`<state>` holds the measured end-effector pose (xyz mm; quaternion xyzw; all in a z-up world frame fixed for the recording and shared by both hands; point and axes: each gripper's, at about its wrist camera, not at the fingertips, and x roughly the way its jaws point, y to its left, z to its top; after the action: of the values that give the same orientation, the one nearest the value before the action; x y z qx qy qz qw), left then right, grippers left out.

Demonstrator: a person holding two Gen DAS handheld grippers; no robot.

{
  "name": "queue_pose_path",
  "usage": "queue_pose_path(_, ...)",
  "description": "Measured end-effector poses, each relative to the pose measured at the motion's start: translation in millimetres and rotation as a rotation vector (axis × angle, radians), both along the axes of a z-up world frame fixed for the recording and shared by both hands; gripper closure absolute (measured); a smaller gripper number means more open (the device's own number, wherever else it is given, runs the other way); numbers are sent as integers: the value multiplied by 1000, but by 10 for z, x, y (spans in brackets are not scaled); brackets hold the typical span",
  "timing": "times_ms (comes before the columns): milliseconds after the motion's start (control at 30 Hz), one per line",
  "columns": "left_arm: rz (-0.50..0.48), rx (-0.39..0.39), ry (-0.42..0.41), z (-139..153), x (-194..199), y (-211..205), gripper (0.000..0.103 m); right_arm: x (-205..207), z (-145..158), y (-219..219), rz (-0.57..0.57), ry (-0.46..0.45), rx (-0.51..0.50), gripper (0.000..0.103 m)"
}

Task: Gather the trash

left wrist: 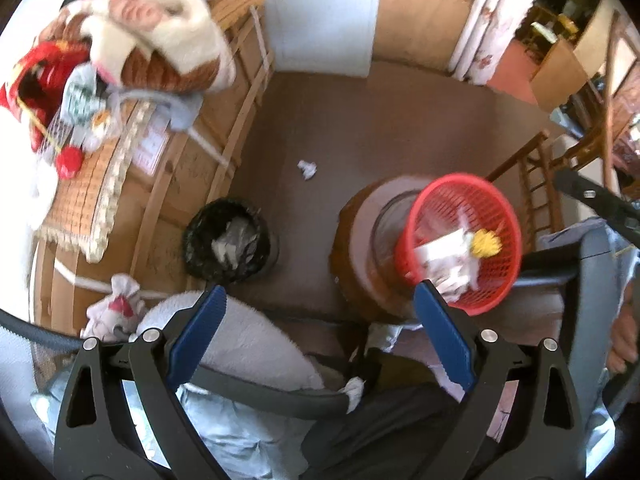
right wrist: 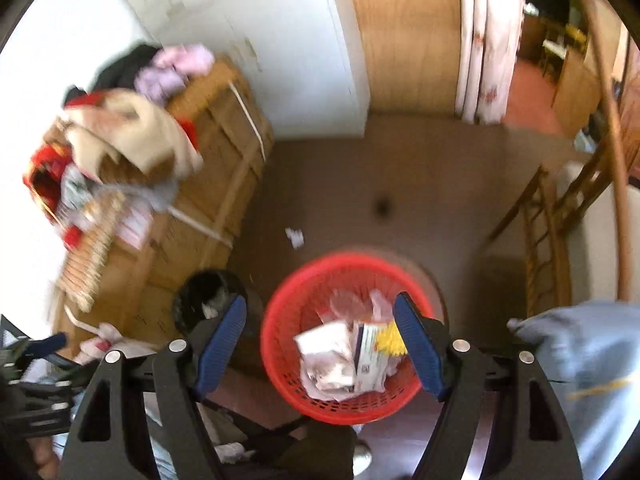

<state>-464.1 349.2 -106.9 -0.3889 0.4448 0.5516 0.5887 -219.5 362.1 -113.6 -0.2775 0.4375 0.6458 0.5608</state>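
Note:
A red mesh basket point(left wrist: 492, 288) point(right wrist: 280, 360) holds crumpled paper, a small carton and something yellow. It stands on a round wooden stool point(left wrist: 360, 240). A white paper wad point(left wrist: 307, 169) point(right wrist: 294, 237) lies on the brown floor beyond it. A black bin point(left wrist: 200, 236) point(right wrist: 188, 300) with paper in it stands left of the stool. My left gripper point(left wrist: 318, 300) hangs open over the floor between bin and basket, holding nothing. My right gripper point(right wrist: 320, 312) is open above the red basket, its blue fingers point(right wrist: 416, 344) apart and empty. The right wrist view is blurred.
A large cardboard crate point(left wrist: 192, 160) point(right wrist: 216, 168) piled with clothes and a wicker basket fills the left. A white cabinet point(right wrist: 288, 48) and wooden door stand at the back. Wooden chairs point(left wrist: 540, 184) point(right wrist: 548, 240) sit at the right. A grey cushion point(left wrist: 248, 344) lies below my left gripper.

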Motion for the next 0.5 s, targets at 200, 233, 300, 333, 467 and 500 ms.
queue_pose_path(200, -72, 98, -56, 446, 276, 21, 12, 174, 852, -395, -53, -14, 136, 27)
queue_pose_path(233, -85, 113, -63, 519, 325, 10, 12, 214, 984, -484, -70, -16, 158, 27)
queue_pose_path(300, -113, 145, -80, 681, 426, -35, 12, 292, 1203, -625, -94, -22, 196, 27)
queue_pose_path(333, -128, 158, -86, 757, 473, -59, 12, 323, 1329, -730, -109, -31, 218, 27)
queue_pose_path(467, -176, 213, -104, 1037, 647, -159, 12, 444, 1694, -1060, -158, -53, 278, 26)
queue_pose_path(500, -187, 230, -107, 1115, 688, -195, 12, 471, 1764, -1147, -172, -59, 292, 24)
